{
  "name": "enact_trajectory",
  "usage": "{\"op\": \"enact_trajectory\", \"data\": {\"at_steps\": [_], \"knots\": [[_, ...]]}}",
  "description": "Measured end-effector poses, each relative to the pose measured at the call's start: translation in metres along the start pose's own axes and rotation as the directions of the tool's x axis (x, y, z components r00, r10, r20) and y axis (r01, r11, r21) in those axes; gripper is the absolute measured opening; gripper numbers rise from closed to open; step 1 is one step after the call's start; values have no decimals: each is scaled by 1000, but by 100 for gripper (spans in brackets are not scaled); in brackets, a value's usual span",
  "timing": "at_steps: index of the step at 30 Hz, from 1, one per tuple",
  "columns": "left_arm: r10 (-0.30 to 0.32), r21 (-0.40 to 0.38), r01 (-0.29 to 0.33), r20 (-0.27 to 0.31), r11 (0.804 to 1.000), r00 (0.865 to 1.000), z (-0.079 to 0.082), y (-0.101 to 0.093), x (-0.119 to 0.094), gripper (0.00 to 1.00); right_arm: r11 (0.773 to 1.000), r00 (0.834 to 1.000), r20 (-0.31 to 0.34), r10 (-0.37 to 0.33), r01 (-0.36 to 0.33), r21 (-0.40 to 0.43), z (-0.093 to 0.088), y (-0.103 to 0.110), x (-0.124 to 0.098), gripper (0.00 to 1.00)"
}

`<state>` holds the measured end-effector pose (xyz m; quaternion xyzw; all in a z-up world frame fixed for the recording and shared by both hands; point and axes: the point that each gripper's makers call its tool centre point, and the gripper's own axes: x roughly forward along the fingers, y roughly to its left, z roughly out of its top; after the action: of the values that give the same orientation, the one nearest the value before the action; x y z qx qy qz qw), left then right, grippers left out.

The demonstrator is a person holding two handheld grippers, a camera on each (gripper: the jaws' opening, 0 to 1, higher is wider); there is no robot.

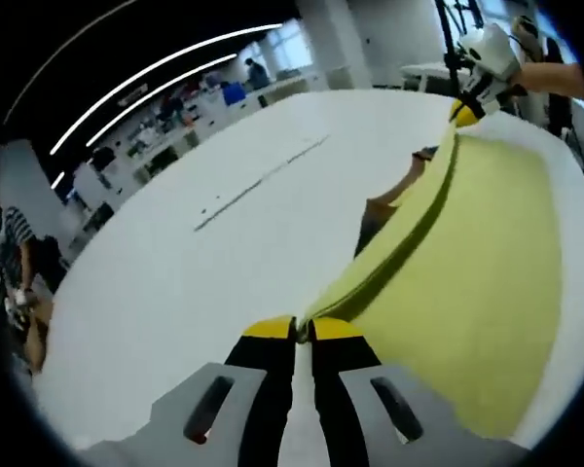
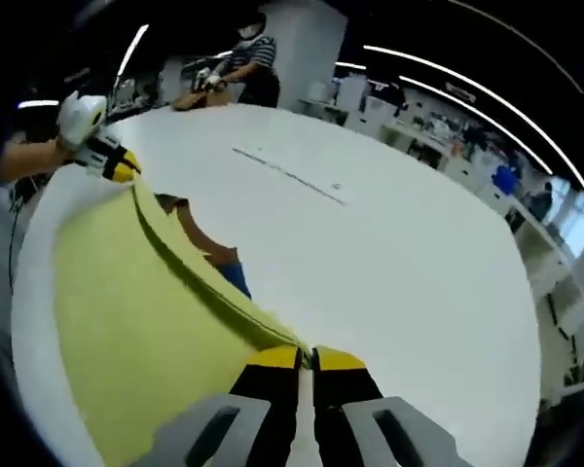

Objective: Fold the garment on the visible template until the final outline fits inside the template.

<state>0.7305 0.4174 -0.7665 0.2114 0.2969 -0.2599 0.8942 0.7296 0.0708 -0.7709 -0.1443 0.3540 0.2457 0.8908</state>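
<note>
A yellow-green garment hangs lifted over the white table, its upper edge stretched taut between the two grippers. My left gripper is shut on one end of that edge. The right gripper, held by a hand, pinches the far end at the upper right. In the right gripper view my right gripper is shut on the garment, and the left gripper holds the other corner at the upper left. Behind the cloth, brown and blue shapes show partly hidden; I cannot tell what they are.
A thin dark line runs across the table top. A person in a striped shirt stands at the far table edge with items in front. Desks and shelves line the room beyond.
</note>
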Motion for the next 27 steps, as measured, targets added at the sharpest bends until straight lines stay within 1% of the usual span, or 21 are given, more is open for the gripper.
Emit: {"op": "enact_trajectory", "data": {"at_steps": [1, 2, 3, 4, 5, 6, 8, 10, 11, 13, 15, 17, 19, 22, 24, 27], "knots": [[3, -58, -3, -2, 998, 1000, 0, 0, 2, 3, 1000, 1000, -5, -2, 2, 26, -1, -1, 2, 0], [3, -90, -4, -8, 996, 1000, -1, -1, 4, 3, 998, 1000, -11, -10, 11, 64, -3, -2, 5, 0], [13, -117, -15, -13, 993, 1000, -3, 1, 6, 3, 996, 1000, -14, -18, 19, 84, -4, -3, 6, 0], [28, -135, -28, -6, 990, 1000, -2, 3, 7, 4, 994, 1000, -10, -26, 27, 102, -4, -4, 8, 1], [39, -173, -39, -2, 984, 999, -2, 5, 7, 5, 991, 999, 1, -34, 34, 130, -2, -5, 9, 1], [36, -219, -35, -1, 975, 999, -3, 6, 8, 5, 984, 999, 2, -45, 44, 171, -1, -7, 10, 2], [54, -246, -50, 7, 968, 999, -4, 11, 9, 6, 975, 998, 6, -63, 61, 213, -1, -11, 11, 3], [66, -239, -63, 6, 969, 998, -5, 15, 7, 6, 973, 997, 4, -72, 69, 220, 0, -13, 9, 2], [69, -244, -64, 12, 968, 998, -5, 16, 6, 9, 973, 997, 5, -75, 72, 220, 0, -13, 8, 5], [61, -254, -48, 47, 966, 997, 0, 14, 2, 19, 973, 997, 10, -76, 72, 220, 2, -12, 3, 14], [58, -254, -41, 59, 966, 997, 1, 14, -2, 27, 972, 998, 14, -57, 52, 227, 4, -8, -3, 20], [46, -254, -24, 80, 967, 996, 4, 13, -7, 32, 972, 999, 14, -43, 38, 230, 5, -5, -8, 27], [24, -251, 2, 101, 968, 995, 7, 9, -12, 40, 974, 1000, 20, -18, 13, 227, 7, 2, -16, 37], [-8, -245, 36, 115, 969, 993, 8, 2, -19, 49, 975, 1000, 19, 22, -25, 220, 8, 12, -28, 48], [-30, -249, 62, 128, 966, 991, 8, -3, -26, 55, 976, 999, 23, 47, -50, 214, 8, 19, -34, 52], [-64, -248, 98, 140, 964, 988, 8, -13, -38, 62, 969, 996, 19, 86, -88, 231, 7, 31, -46, 56]]}}
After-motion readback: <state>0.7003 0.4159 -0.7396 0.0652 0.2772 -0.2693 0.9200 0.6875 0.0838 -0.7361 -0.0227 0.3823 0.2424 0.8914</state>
